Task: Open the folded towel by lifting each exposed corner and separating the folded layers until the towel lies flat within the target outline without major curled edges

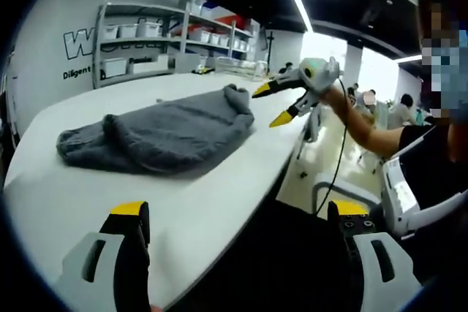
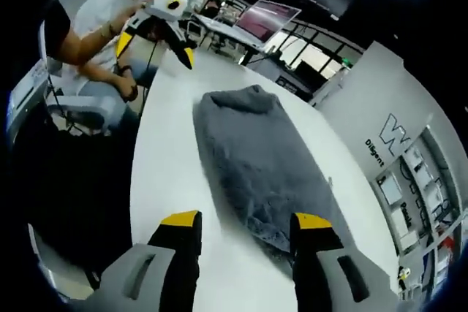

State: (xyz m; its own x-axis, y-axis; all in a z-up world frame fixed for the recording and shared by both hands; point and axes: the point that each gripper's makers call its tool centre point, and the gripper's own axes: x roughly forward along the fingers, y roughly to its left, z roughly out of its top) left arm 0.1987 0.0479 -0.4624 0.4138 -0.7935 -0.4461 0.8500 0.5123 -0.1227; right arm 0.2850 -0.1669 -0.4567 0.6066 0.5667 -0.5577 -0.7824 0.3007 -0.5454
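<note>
Right now the grey towel (image 1: 164, 137) lies in a bunched, folded heap on the white table (image 1: 66, 202), in the middle left of the left gripper view. One end of it is raised into a small hump toward the upper right of the heap.

At the bottom of that view the left gripper (image 1: 245, 217) has its two yellow-tipped jaws far apart, with nothing between them; one jaw stands over the table edge, the other over the dark floor. In the upper right of the same view the right gripper (image 1: 276, 104) comes in, held by a person's hand (image 1: 333, 93), its jaws spread and empty, just beside the raised end of the towel but not touching it.

In the right gripper view the towel (image 2: 256, 158) runs from the upper middle down to the lower right, and the right gripper (image 2: 245, 221) is spread wide at the bottom, with one jaw tip over the towel's near end. The left gripper (image 2: 157, 45) shows in the upper left, wide apart too.

Shelves with white boxes (image 1: 172, 34) stand along the wall behind the table.
</note>
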